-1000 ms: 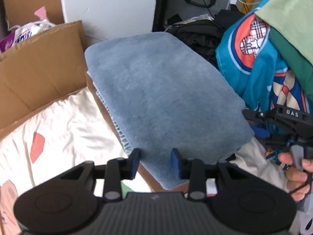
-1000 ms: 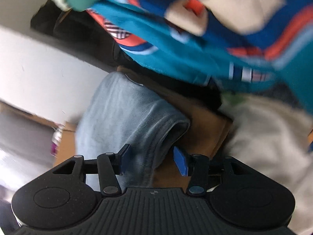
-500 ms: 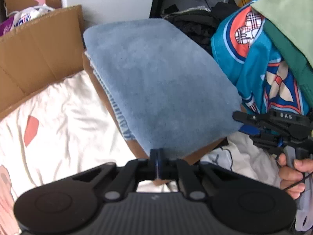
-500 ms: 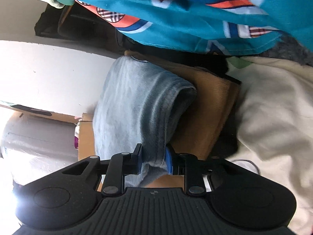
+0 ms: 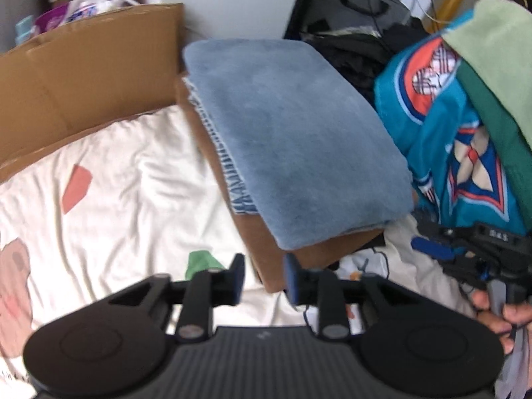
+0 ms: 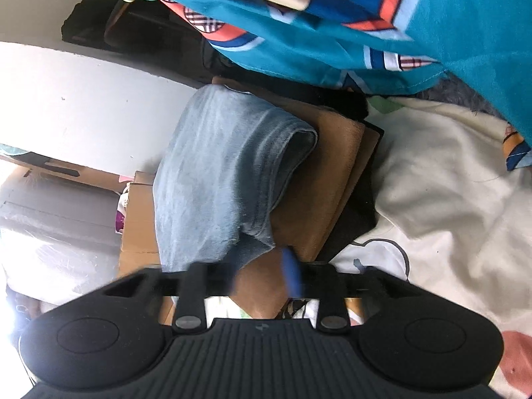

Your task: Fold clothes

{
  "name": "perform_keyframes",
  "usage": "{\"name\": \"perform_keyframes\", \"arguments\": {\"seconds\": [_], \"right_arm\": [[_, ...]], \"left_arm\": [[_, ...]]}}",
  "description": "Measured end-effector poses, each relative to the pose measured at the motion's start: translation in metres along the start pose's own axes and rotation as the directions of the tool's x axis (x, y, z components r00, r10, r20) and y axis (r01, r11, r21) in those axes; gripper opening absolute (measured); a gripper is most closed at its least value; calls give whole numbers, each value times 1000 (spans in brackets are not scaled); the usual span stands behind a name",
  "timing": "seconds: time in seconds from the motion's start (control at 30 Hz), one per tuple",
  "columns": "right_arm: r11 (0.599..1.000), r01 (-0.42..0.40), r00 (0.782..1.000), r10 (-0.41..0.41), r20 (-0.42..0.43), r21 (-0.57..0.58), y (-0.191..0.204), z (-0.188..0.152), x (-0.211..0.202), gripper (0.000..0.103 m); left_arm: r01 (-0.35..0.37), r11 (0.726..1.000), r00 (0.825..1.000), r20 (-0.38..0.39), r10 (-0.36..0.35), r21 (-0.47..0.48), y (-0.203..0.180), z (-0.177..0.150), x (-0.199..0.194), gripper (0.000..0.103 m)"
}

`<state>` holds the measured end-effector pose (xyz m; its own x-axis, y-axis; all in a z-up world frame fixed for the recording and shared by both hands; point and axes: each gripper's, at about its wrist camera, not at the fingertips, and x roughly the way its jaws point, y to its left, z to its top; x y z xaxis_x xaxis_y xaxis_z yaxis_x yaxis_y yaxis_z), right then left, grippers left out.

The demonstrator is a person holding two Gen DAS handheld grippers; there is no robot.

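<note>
A folded blue-grey garment lies on top of a folded brown one on the white patterned sheet. My left gripper hovers just short of the brown cloth's near corner; its jaws are opening and the pads touch nothing. In the right wrist view the blue-grey garment rests on the brown cloth and a black layer. My right gripper is blurred and its jaws are opening. The blue garment's loose corner hangs just ahead of them, ungripped. That gripper also shows at the right of the left wrist view, held by a hand.
A cardboard box stands at the back left against a white wall. A heap of teal patterned cloth topped by green cloths rises at the right. A black bag sits behind the stack.
Both grippers narrowed half a second ago, the left fully shut on nothing, and have spread apart again. Both have drawn back a little from the folded stack.
</note>
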<state>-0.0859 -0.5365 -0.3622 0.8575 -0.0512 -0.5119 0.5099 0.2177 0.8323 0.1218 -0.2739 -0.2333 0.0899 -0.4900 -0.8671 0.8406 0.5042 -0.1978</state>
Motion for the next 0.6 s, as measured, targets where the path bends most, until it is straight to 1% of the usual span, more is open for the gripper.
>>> {"name": "perform_keyframes", "arguments": {"seconds": [0.03, 0.07, 0.2, 0.27, 0.3, 0.33, 0.4, 0.5, 0.6], "right_arm": [[1000, 18, 1000, -18, 8, -7, 3, -1, -2, 58], [999, 36, 999, -36, 17, -14, 6, -1, -3, 59], [992, 113, 994, -112, 13, -56, 21, -4, -1, 63], [988, 145, 989, -144, 11, -56, 27, -6, 0, 71], [985, 163, 987, -163, 5, -54, 30, -6, 0, 79], [982, 181, 983, -181, 0, -53, 32, -7, 1, 84], [975, 217, 976, -218, -11, -50, 37, -9, 3, 87], [953, 297, 954, -299, -32, -67, 43, -13, 5, 88], [933, 350, 935, -353, -34, -81, 52, -14, 2, 88]], "left_arm": [[-8, 1000, 1000, -2, 8, -9, 0, -1, -3, 43], [-16, 1000, 1000, -4, 15, -17, 0, -1, -5, 51], [-39, 998, 999, -16, 38, -42, -2, -2, -17, 60], [-44, 998, 999, -18, 43, -54, -1, -1, -24, 73], [-47, 997, 999, -20, 46, -60, -1, -1, -27, 76], [-49, 996, 999, -21, 48, -68, -1, 0, -30, 81], [-54, 994, 998, -25, 52, -90, -1, 1, -36, 83], [-70, 993, 997, -33, 67, -99, -5, 4, -47, 83], [-81, 990, 996, -30, 78, -113, -8, 7, -60, 86]]}}
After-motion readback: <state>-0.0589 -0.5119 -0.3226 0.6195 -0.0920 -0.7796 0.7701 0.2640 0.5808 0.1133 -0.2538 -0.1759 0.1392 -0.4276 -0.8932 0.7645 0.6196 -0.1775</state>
